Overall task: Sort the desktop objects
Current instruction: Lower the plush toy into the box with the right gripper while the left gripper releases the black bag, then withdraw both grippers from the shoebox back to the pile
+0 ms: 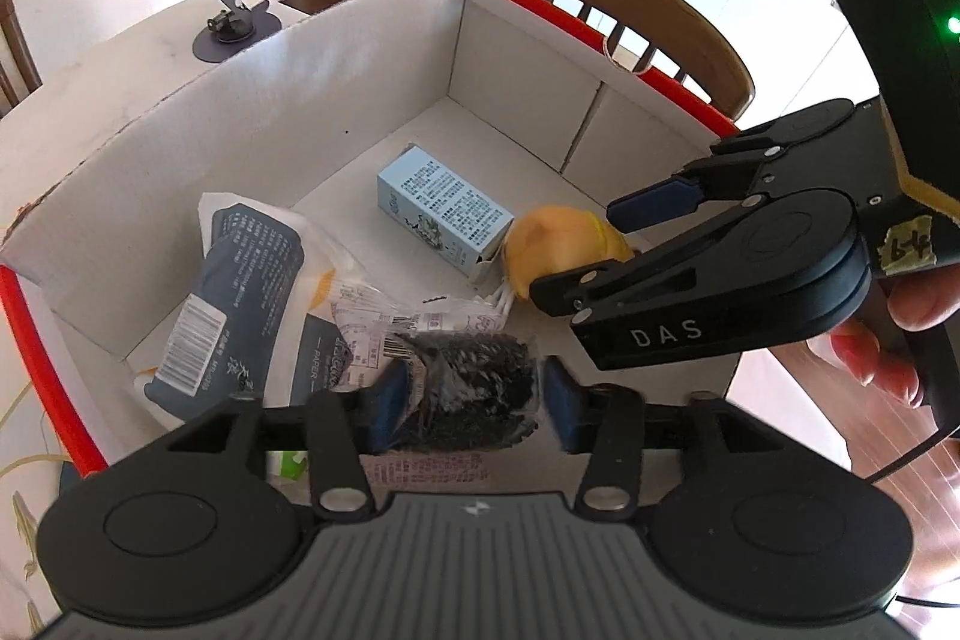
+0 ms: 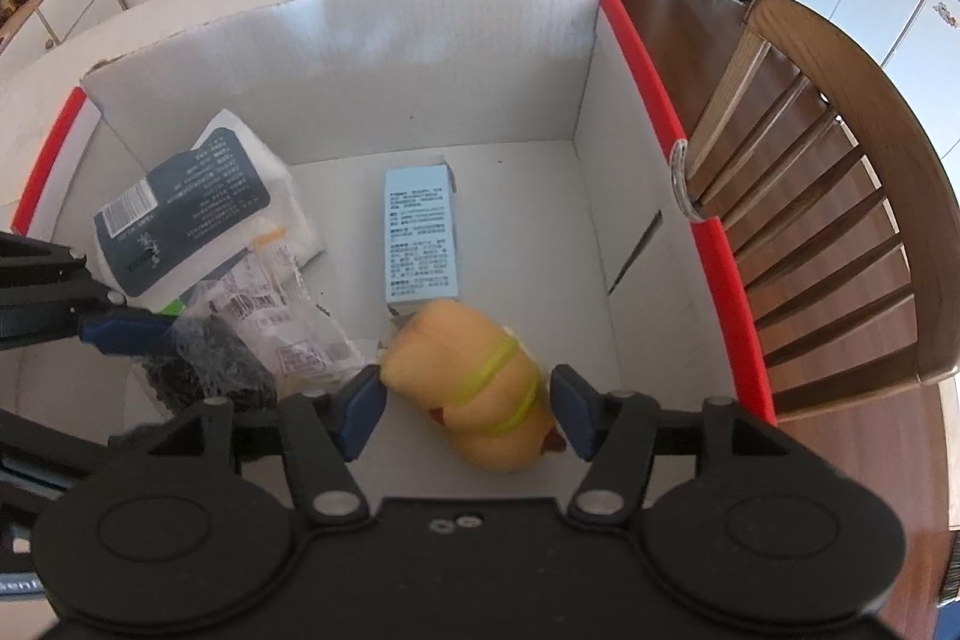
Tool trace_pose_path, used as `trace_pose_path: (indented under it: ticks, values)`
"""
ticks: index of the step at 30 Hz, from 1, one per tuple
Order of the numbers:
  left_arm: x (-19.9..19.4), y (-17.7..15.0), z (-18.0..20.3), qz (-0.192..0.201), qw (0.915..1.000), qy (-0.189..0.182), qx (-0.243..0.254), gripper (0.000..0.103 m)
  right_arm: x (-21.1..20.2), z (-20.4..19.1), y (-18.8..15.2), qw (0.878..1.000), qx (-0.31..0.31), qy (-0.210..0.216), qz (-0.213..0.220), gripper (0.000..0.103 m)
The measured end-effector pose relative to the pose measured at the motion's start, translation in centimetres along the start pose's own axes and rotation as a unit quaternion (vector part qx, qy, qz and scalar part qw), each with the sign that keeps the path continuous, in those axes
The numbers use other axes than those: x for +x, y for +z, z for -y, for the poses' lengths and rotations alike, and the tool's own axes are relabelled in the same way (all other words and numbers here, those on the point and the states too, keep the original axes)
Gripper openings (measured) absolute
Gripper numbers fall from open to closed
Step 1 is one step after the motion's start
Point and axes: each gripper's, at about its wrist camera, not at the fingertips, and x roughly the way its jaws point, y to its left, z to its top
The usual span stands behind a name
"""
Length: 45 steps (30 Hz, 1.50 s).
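Inside the cardboard box (image 2: 420, 58), the left gripper (image 1: 474, 403) stands spread around a black crinkly packet (image 1: 474, 388). The right gripper (image 2: 465, 412) stands spread around a yellow plush toy (image 2: 480, 382), beside a light-blue carton (image 2: 420, 238).

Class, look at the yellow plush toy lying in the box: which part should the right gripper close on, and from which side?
Grip the plush toy across its soft middle, near the green bands, coming from above. It lies on the box floor, and the open right gripper has a finger on either side of it.

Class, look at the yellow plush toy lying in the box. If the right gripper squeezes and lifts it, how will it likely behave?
The plush toy looks soft and rounded, so it will probably squash between the jaws. It seems light for its bulk. Lying on its side, it is unlikely to tip.
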Motion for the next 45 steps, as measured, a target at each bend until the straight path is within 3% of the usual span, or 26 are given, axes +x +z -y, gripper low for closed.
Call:
trace_pose_path:
  ticks: [2, 21, 28, 45]
  values:
    - [-0.3, -0.1, -0.2, 0.007, 1.0000, -0.002, -0.005, 0.069, -0.4, 0.0, -0.1, 1.000, 0.001, 0.001, 0.006, 0.064]
    - [-5.5, -1.9, -0.6, 0.074, 0.9965, -0.004, -0.040, 0.069, -4.1, -1.0, -0.3, 0.999, -0.001, 0.022, 0.044, 0.068]
    - [-8.4, -3.8, -0.7, 0.107, 0.9931, 0.016, -0.046, 0.069, -5.7, -2.8, -0.9, 0.998, -0.012, 0.033, 0.060, 0.069]
    - [-15.4, -9.2, -1.4, 0.161, 0.9864, 0.001, -0.030, 0.069, -10.5, -7.7, -3.9, 0.994, 0.006, 0.035, 0.103, 0.069]
